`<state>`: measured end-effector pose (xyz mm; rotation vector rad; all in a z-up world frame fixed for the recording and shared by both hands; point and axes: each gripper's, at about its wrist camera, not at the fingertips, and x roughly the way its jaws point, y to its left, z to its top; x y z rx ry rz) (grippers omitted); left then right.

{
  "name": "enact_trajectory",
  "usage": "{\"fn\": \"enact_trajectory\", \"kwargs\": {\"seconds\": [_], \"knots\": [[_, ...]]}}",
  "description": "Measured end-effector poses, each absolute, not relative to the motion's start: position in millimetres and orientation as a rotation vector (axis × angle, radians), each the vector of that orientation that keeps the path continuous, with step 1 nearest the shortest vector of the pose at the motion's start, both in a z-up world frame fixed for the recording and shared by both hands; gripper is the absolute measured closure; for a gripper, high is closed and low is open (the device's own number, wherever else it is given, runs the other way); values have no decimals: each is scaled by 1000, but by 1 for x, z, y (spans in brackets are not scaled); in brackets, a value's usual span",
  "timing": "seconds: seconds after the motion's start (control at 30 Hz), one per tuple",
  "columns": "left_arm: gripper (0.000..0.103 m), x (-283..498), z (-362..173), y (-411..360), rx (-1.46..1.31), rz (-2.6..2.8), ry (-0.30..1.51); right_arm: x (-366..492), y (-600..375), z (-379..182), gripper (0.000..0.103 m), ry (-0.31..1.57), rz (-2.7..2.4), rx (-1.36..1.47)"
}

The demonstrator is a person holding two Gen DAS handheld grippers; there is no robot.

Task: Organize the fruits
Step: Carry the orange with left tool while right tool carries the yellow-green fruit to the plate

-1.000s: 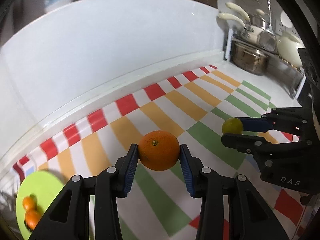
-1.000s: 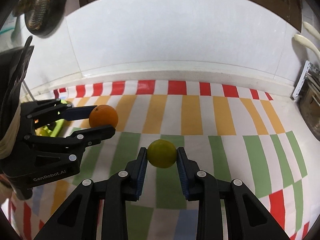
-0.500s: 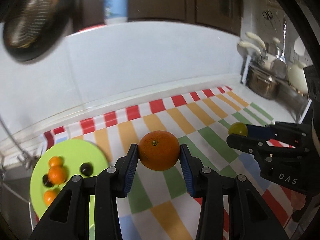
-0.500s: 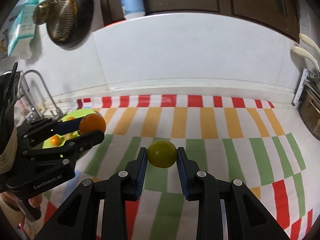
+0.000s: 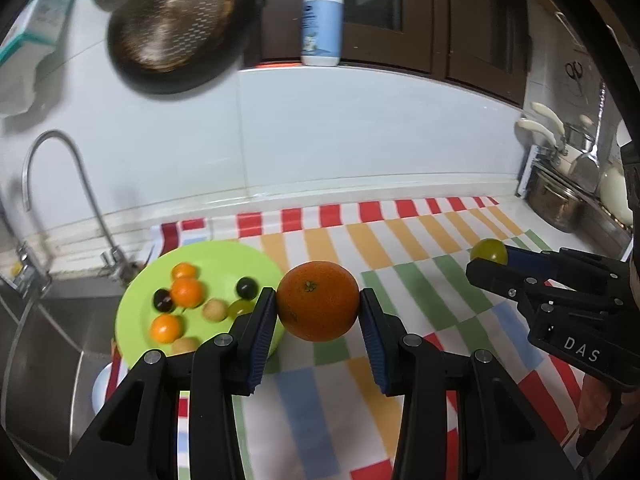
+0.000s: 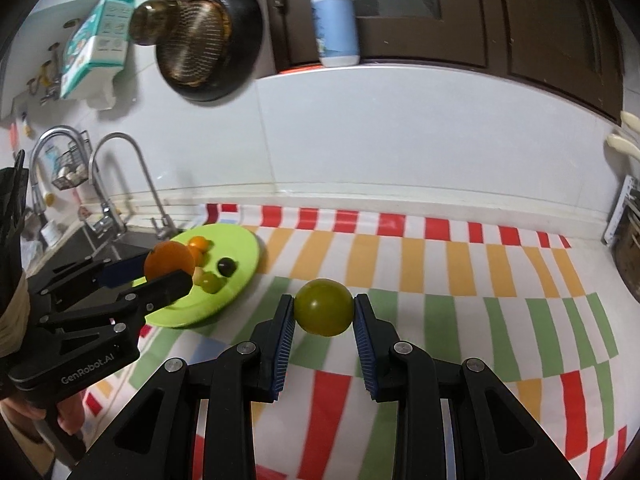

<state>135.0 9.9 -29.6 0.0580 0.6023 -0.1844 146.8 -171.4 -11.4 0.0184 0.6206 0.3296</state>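
My left gripper [image 5: 319, 300] is shut on an orange [image 5: 318, 300] and holds it above the striped cloth, just right of a lime-green plate [image 5: 216, 256]. The plate holds several small fruits: orange, dark and pale ones. My right gripper [image 6: 323, 312] is shut on a green fruit [image 6: 323, 312] above the cloth, to the right of the plate [image 6: 244, 256]. The left gripper with the orange [image 6: 168, 262] also shows in the right wrist view, over the plate's near side. The right gripper with the green fruit [image 5: 489, 251] shows in the left wrist view.
A sink with a curved tap [image 5: 64, 184] lies left of the plate. A checked cloth [image 6: 440, 264] covers the counter. A soap bottle [image 5: 322, 20] and a hanging pan [image 5: 172, 28] are on the wall behind. Pots and utensils [image 5: 560, 196] stand at the far right.
Both grippers have lifted and pulled back with their fruits held. The left view has swung left, so the green plate and the sink now show more fully.
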Motion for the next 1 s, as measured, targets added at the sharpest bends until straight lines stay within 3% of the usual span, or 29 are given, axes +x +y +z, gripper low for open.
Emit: {"fn": "enact_trajectory", "kwargs": {"seconds": [1.0], "knots": [[62,109,-57,105,48,1,663,163,-58,-36,72,682,542,-49]]}}
